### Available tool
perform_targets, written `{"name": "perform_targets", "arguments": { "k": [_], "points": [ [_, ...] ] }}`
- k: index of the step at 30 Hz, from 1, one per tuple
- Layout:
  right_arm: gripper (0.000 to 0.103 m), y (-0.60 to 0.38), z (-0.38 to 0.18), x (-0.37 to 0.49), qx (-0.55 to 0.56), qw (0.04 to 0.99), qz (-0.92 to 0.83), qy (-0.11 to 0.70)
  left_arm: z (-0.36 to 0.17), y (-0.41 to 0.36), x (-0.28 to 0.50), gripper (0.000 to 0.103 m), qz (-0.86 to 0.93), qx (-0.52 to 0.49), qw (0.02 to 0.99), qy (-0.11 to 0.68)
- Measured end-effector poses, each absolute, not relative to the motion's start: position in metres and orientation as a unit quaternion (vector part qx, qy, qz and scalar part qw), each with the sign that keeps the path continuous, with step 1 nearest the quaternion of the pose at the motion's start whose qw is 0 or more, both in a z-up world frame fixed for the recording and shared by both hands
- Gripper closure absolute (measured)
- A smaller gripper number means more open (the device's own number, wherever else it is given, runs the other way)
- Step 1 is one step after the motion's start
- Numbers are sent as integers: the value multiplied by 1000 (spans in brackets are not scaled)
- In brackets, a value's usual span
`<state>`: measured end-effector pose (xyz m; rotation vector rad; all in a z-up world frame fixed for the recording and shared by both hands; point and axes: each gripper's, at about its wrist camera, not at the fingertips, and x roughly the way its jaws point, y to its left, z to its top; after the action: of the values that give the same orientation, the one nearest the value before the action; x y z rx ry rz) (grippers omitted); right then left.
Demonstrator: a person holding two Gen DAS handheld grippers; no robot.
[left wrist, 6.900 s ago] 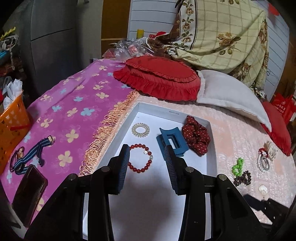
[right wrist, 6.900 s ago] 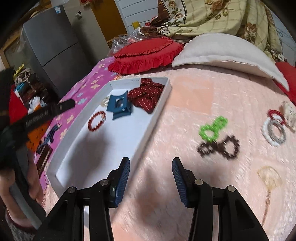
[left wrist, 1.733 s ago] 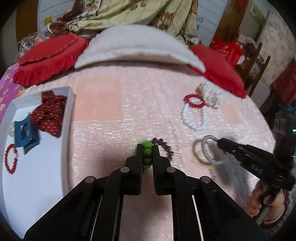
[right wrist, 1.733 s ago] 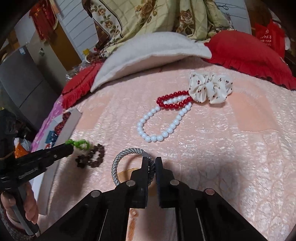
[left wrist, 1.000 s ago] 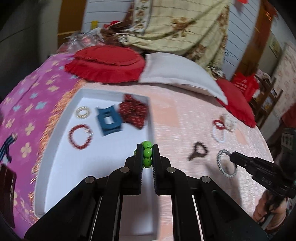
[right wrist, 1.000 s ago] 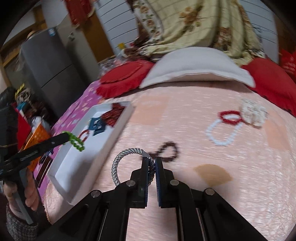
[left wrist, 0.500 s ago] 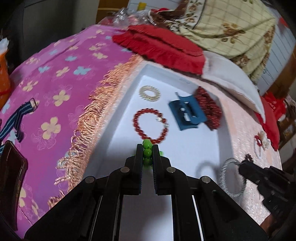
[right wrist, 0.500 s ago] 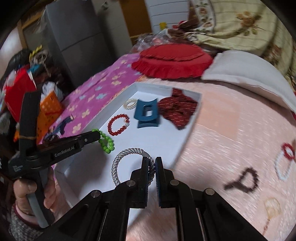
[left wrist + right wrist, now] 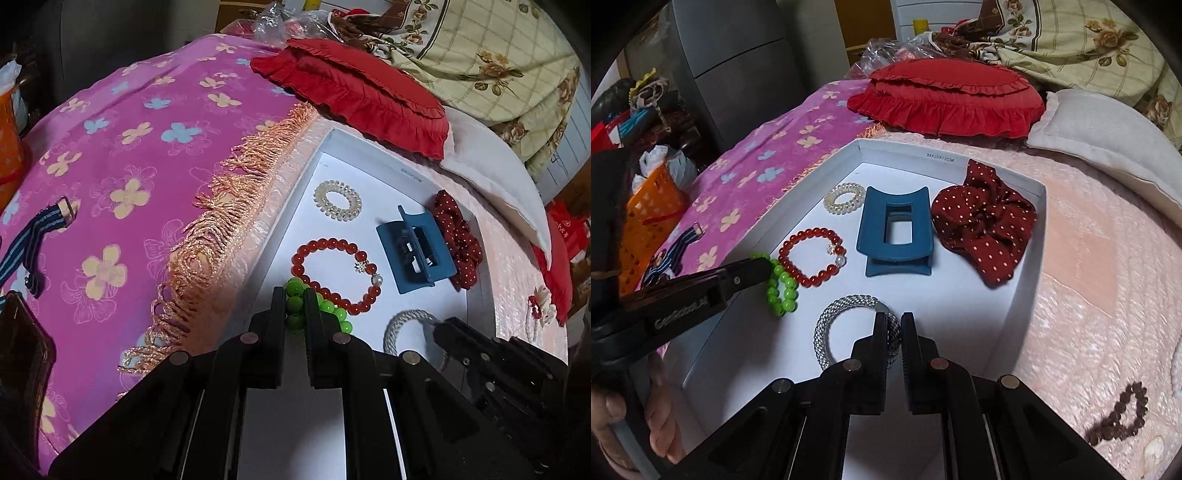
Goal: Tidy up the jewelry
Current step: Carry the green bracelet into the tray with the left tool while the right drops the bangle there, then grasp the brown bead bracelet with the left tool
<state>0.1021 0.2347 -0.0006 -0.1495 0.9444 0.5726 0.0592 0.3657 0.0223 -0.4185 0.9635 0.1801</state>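
A shallow white tray point(image 9: 1027, 236) lies on the pink bedspread. In it are a red bead bracelet point(image 9: 812, 258), a blue claw clip point(image 9: 897, 232), a dark red dotted scrunchie point(image 9: 986, 221) and a clear coil tie point(image 9: 844, 197). My left gripper point(image 9: 295, 306) is shut on a green bead bracelet point(image 9: 334, 312), low over the tray beside the red bracelet point(image 9: 332, 271). My right gripper point(image 9: 894, 332) is shut on a silver mesh bangle point(image 9: 846, 325) that hangs just above the tray floor. From the right wrist view the left gripper point(image 9: 764, 267) reaches in with the green beads point(image 9: 783, 284).
A dark bead bracelet point(image 9: 1119, 417) lies on the bedspread right of the tray. A red frilled cushion point(image 9: 945, 96) and a white pillow point(image 9: 1108, 147) sit behind it. A purple floral cloth point(image 9: 129, 177) with a fringe lies to the left, with an orange basket point(image 9: 646, 218) beyond.
Both grippers have swung from the bedspread over to the tray and come lower into it, carrying the green bracelet and the silver bangle. Both stay shut.
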Motion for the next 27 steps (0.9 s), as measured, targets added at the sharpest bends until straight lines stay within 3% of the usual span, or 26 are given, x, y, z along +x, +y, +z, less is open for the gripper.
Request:
{"name": "perform_targets", "arguments": {
  "k": [5,12,14,16,17,26,27],
  "points": [
    [97,244,-4,110,-71,849,268,449,23,367,58,95,99,-201,860,458],
    [95,238,4,109,-56,849,267,452,31,362,48,75,93,-189,869,449],
    [88,231,11,104,-46,852,268,447,37,356,44,71,93,-174,877,438],
    [61,220,18,95,-35,857,268,438,41,353,40,70,91,-166,882,431],
    [57,214,21,90,-29,861,267,432,43,352,37,70,89,-165,884,427],
    [57,184,5,62,-40,865,218,450,58,351,23,70,95,-173,898,392],
    [62,183,1,62,-39,864,212,456,59,351,22,70,96,-173,899,391]
  ]
}}
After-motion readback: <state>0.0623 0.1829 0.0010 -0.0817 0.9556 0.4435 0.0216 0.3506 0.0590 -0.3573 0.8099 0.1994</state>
